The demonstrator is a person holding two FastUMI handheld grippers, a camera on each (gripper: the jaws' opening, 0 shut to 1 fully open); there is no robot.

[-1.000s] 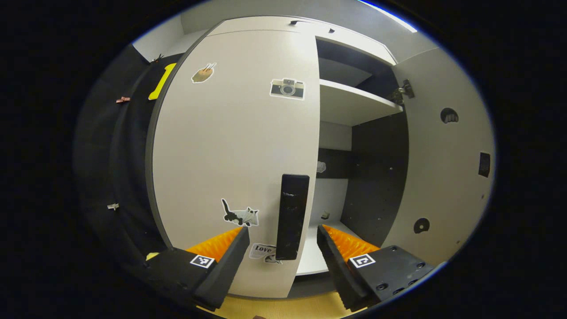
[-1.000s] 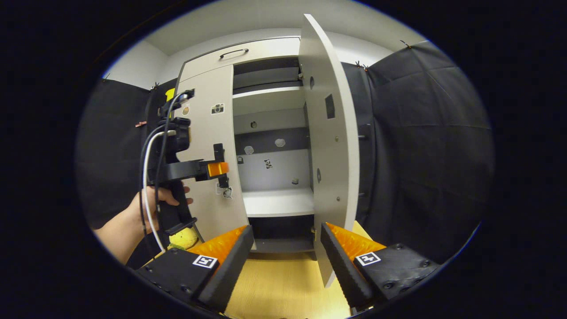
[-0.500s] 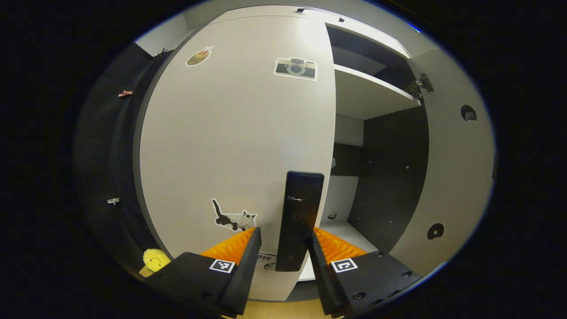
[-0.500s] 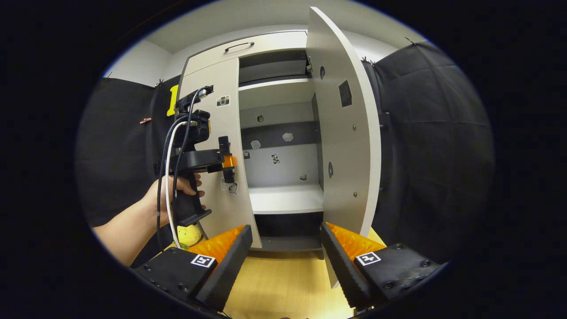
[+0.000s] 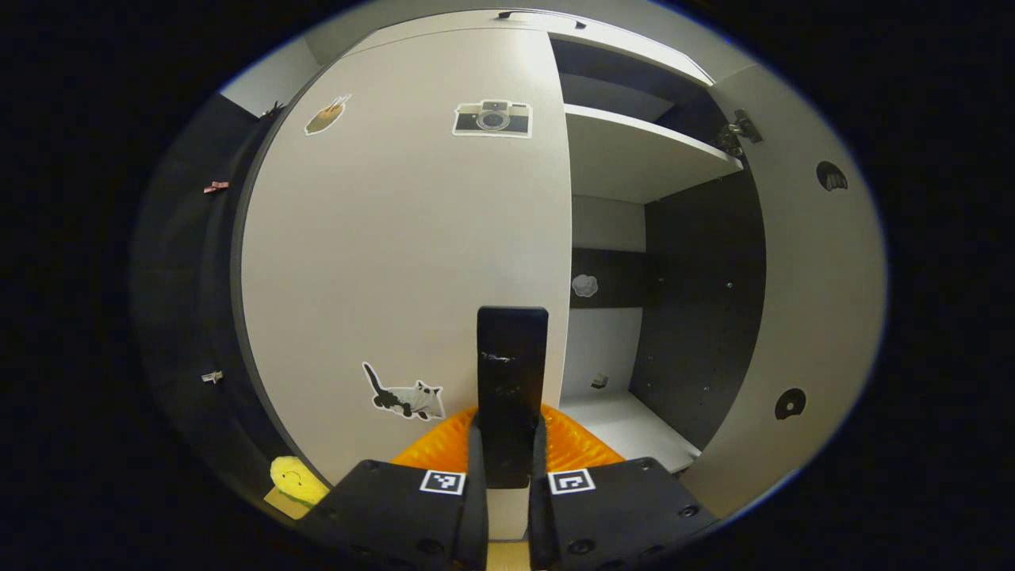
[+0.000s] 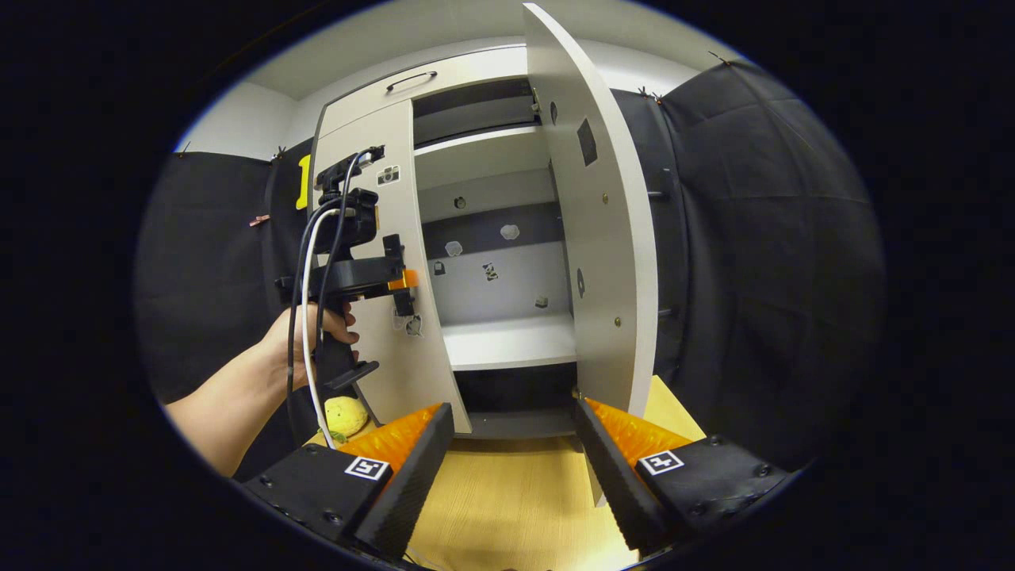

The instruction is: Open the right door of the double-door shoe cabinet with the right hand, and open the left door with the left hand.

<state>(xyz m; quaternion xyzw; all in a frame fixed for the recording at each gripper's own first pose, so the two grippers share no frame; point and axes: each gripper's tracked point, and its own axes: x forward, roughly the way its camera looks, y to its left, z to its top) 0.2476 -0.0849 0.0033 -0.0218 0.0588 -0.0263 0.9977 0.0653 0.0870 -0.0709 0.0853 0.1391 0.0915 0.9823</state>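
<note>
Since the earlier frames, the left gripper (image 5: pixel 504 464) has closed its two fingers from a wide spread onto the black handle (image 5: pixel 511 381) of the left door (image 5: pixel 396 254), and both fingers now press on the lower end of that handle. In the left gripper view, the handle stands upright near the free right edge of the left door, which sits flush with the cabinet front and covers its half of the opening. A camera sticker (image 5: pixel 492 118) sits near the top of this door and a cat sticker (image 5: pixel 403 394) sits low, just left of the handle. In the right gripper view, a hand (image 6: pixel 305 337) holds the left gripper body (image 6: pixel 349 274) against the left door, and a white cable (image 6: pixel 305 317) hangs along it. The right door (image 6: pixel 607 238) stands swung out on its hinges, edge toward the camera, exposing the shelves (image 6: pixel 511 349) of the shoe cabinet (image 6: pixel 428 79). The right gripper (image 6: pixel 514 444) hangs clear of the cabinet above the wooden floor (image 6: pixel 515 500), its fingers spread wide with nothing between them; the lower corner of the right door lies just above its right finger. A yellow plush toy (image 6: pixel 346 415) lies on the floor beside the cabinet's left side.
</note>
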